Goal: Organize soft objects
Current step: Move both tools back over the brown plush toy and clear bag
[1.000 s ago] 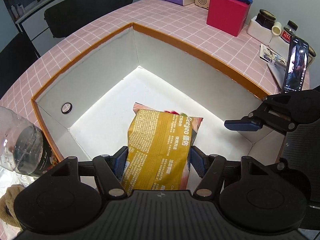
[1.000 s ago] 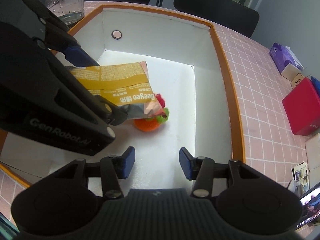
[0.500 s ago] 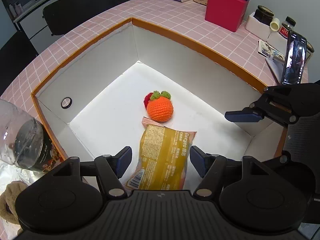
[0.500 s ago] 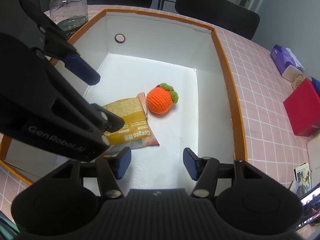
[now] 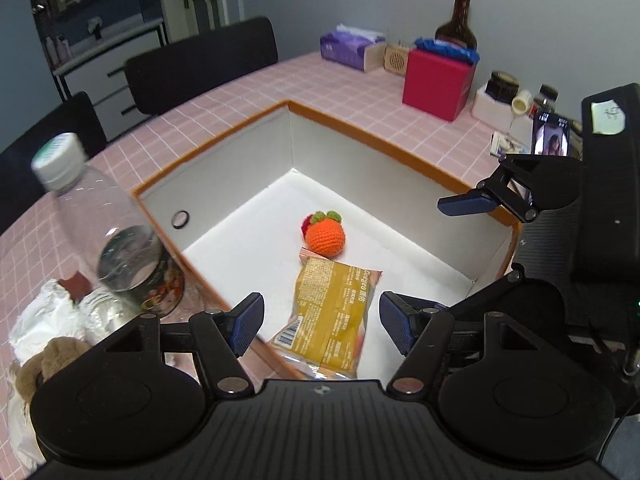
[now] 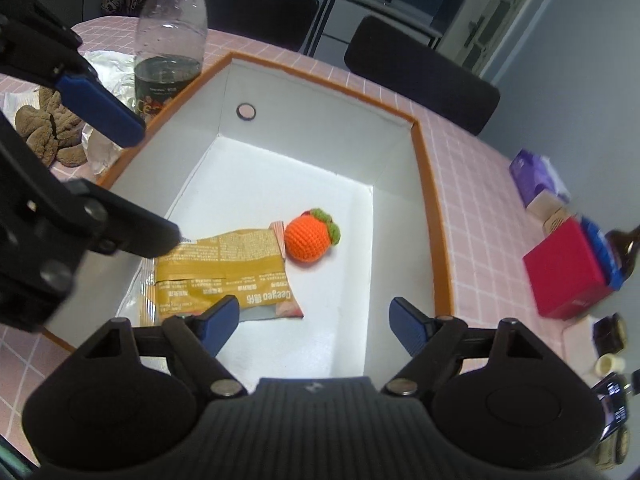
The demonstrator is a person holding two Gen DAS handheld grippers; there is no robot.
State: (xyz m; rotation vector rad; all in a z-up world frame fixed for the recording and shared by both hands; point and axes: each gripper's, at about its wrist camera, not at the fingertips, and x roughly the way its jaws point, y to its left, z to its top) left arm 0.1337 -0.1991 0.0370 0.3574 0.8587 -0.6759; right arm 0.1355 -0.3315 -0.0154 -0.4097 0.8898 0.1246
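Observation:
A yellow snack packet (image 5: 334, 312) (image 6: 224, 270) lies flat on the white floor of an orange-rimmed box (image 5: 384, 148) (image 6: 430, 196). Touching its far end sits an orange crocheted fruit (image 5: 325, 235) (image 6: 310, 238) with green leaves. My left gripper (image 5: 320, 322) hangs open above the packet's near end, its pads clear of it. My right gripper (image 6: 314, 326) is over the box's near side, its jaws opening with nothing between them. A brown plush toy (image 6: 48, 130) (image 5: 44, 364) lies outside the box on crumpled white paper.
A clear water bottle (image 5: 100, 224) (image 6: 170, 36) stands on a dark tin beside the box's left wall. On the pink tiled table (image 5: 224, 108) at the far right are a red box (image 5: 436, 82), a tissue pack (image 5: 344, 46), jars and a phone (image 5: 552, 140). Black chairs stand behind.
The left gripper let the yellow packet drop onto the box floor, uncovering the crocheted fruit, then drew back and up. The right gripper rose a little and its jaws spread wider.

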